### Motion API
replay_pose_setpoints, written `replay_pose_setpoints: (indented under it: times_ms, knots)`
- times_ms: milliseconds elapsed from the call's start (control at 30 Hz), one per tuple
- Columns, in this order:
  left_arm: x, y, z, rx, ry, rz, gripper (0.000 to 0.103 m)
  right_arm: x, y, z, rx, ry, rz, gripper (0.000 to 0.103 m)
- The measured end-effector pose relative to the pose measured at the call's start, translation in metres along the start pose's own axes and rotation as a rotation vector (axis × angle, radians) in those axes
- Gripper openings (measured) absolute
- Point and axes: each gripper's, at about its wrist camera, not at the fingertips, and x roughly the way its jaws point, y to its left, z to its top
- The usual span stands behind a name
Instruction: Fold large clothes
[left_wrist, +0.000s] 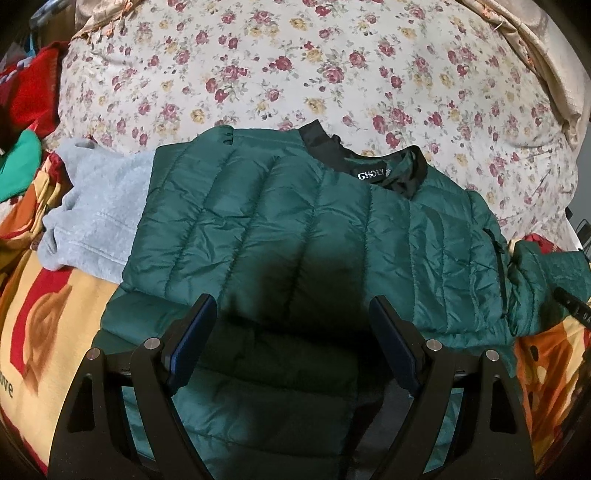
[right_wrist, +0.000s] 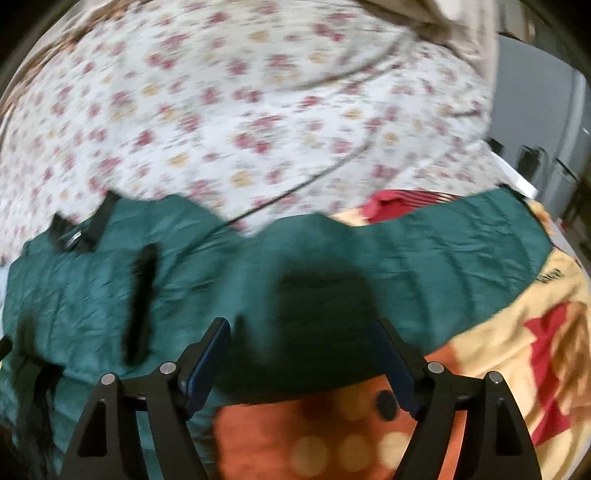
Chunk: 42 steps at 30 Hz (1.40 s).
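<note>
The dark green puffy jacket is shiny, slippery-looking cloth, stitched in rows and a bit crinkly. Its black collar looks smooth and glossy too. The pale grey fuzzy sweater beside it is soft and matt. The white flowered bed sheet is thin, flat cotton-like cloth. The yellow and red blanket looks thick and soft. The black gripper arms look like hard matt plastic with small shiny metal pins.
</note>
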Motion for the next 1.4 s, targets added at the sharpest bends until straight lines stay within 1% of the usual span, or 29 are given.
replay_pose_setpoints:
  times_ms: [33, 200, 233, 333, 433, 500, 567, 633, 700, 733, 767, 833, 900, 1000, 1167, 1333, 1400]
  knots:
    - [0.001, 0.000, 0.000, -0.003, 0.003, 0.000, 0.085, 0.003, -0.010, 0.001, 0.018, -0.002, -0.016, 0.077]
    - [0.002, 0.002, -0.002, 0.005, -0.003, 0.008, 0.085, 0.021, -0.069, 0.009, 0.119, -0.018, -0.152, 0.077]
    - [0.002, 0.002, -0.002, 0.011, -0.007, 0.013, 0.085, 0.024, -0.078, 0.011, 0.135, -0.022, -0.169, 0.078]
    - [0.004, 0.005, -0.001, 0.015, -0.008, 0.026, 0.085, 0.031, -0.113, 0.019, 0.178, -0.038, -0.259, 0.083]
    - [0.008, 0.011, 0.000, -0.005, 0.002, 0.025, 0.085, 0.037, -0.145, 0.025, 0.246, -0.047, -0.317, 0.084]
    - [0.009, 0.013, 0.000, -0.012, 0.004, 0.028, 0.085, 0.046, -0.167, 0.028, 0.297, -0.030, -0.350, 0.084]
    - [0.011, 0.014, 0.000, -0.013, 0.007, 0.036, 0.085, 0.054, -0.183, 0.030, 0.335, -0.012, -0.351, 0.084]
    - [0.013, 0.014, 0.000, -0.009, 0.015, 0.040, 0.085, 0.062, -0.195, 0.034, 0.364, -0.007, -0.320, 0.084]
    - [0.014, 0.014, 0.000, -0.008, 0.021, 0.045, 0.085, 0.070, -0.205, 0.041, 0.379, 0.003, -0.268, 0.084]
    - [0.015, 0.014, 0.000, -0.008, 0.022, 0.046, 0.085, 0.072, -0.206, 0.043, 0.375, 0.002, -0.255, 0.083]
    - [0.015, 0.015, -0.001, -0.009, 0.024, 0.046, 0.085, 0.073, -0.204, 0.046, 0.350, -0.005, -0.251, 0.078]
    - [0.016, 0.015, -0.002, -0.010, 0.028, 0.046, 0.085, 0.074, -0.194, 0.048, 0.304, 0.001, -0.234, 0.038]
    - [0.017, 0.015, -0.002, -0.011, 0.031, 0.045, 0.085, 0.073, -0.185, 0.050, 0.273, 0.014, -0.175, 0.023]
    - [0.018, 0.013, -0.003, -0.007, 0.039, 0.038, 0.085, 0.065, -0.169, 0.050, 0.247, -0.006, -0.104, 0.019]
    - [0.009, 0.013, -0.003, -0.001, 0.020, 0.031, 0.085, 0.042, -0.129, 0.047, 0.194, -0.036, 0.084, 0.018]
    - [-0.003, 0.021, 0.000, -0.027, -0.003, 0.019, 0.085, 0.017, -0.084, 0.043, 0.129, -0.059, 0.221, 0.017]
    - [-0.007, 0.024, 0.001, -0.033, -0.012, 0.021, 0.085, 0.006, -0.065, 0.042, 0.102, -0.066, 0.259, 0.017]
